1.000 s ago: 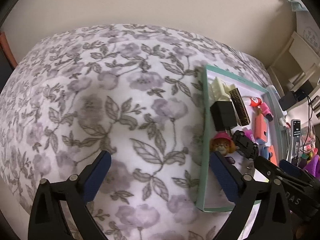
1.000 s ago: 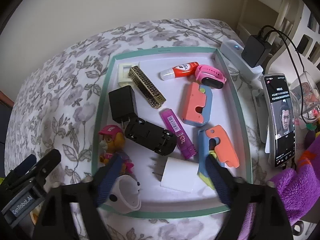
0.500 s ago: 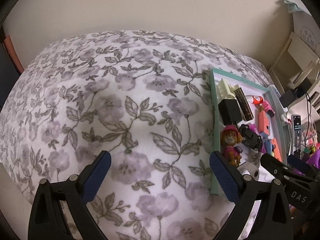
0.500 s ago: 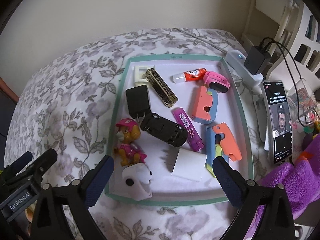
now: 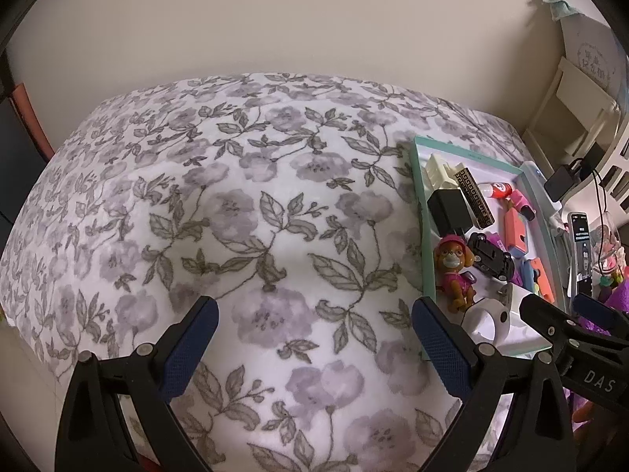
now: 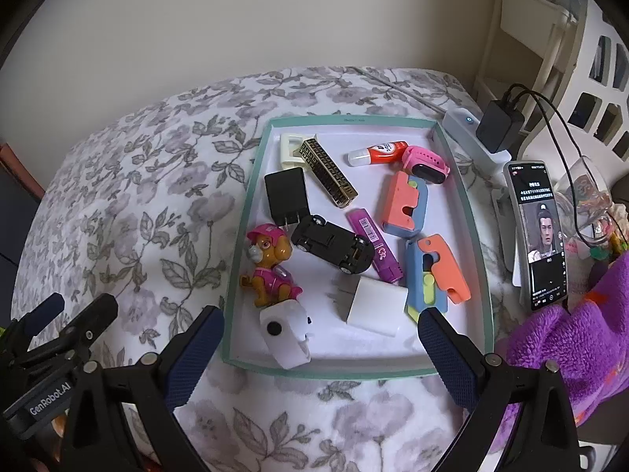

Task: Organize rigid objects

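Left wrist view: left gripper [image 5: 314,338] hovers jaws wide apart over the floral bedspread [image 5: 236,216], with one teal-rimmed tray [image 5: 418,212] at the right edge. Right wrist view: right gripper [image 6: 320,340], jaws apart and empty, sits above the tray's [image 6: 243,236] near edge. It holds one pup figure [image 6: 269,263], one black toy car [image 6: 334,244], two chargers (black [image 6: 285,194], white [image 6: 373,306]) and two orange-blue toys [image 6: 405,204], and a phone [image 6: 536,232] lies beside it.

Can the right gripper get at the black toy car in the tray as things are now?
Probably yes. The right gripper is open and empty above the tray's near rim, and the black toy car lies uncovered ahead of it. The purple tube and black charger sit close, so the fit is tight.
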A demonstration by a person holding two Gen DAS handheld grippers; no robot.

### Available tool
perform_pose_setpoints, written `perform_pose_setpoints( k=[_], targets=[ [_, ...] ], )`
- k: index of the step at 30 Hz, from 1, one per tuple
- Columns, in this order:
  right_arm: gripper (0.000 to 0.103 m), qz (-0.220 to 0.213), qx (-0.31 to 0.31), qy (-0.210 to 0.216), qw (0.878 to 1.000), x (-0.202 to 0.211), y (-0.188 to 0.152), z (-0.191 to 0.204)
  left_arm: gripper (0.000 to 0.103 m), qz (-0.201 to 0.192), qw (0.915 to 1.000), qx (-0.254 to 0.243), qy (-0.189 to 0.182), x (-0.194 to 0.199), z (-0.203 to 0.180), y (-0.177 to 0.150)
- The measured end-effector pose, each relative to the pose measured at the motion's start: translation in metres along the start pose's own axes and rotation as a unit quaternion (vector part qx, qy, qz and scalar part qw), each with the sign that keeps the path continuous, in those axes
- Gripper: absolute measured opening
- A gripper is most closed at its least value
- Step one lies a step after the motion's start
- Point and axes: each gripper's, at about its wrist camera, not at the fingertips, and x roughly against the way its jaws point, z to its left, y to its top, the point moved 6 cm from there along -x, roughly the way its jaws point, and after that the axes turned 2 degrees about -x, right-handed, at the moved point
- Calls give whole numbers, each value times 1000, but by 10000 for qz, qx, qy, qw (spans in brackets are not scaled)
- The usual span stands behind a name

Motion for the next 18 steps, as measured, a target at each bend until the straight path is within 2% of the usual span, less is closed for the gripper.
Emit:
perform_pose_setpoints(
  k=[10, 18],
  targets=[
    [101, -158, 65, -10, 9999, 13, -6, 3, 99, -151, 9996, 202, 93, 12, 14, -2],
    [101, -226, 117, -7, 9997, 20, -9, 6, 99, -219, 9992, 141, 299, 18, 16, -4]
  ],
)
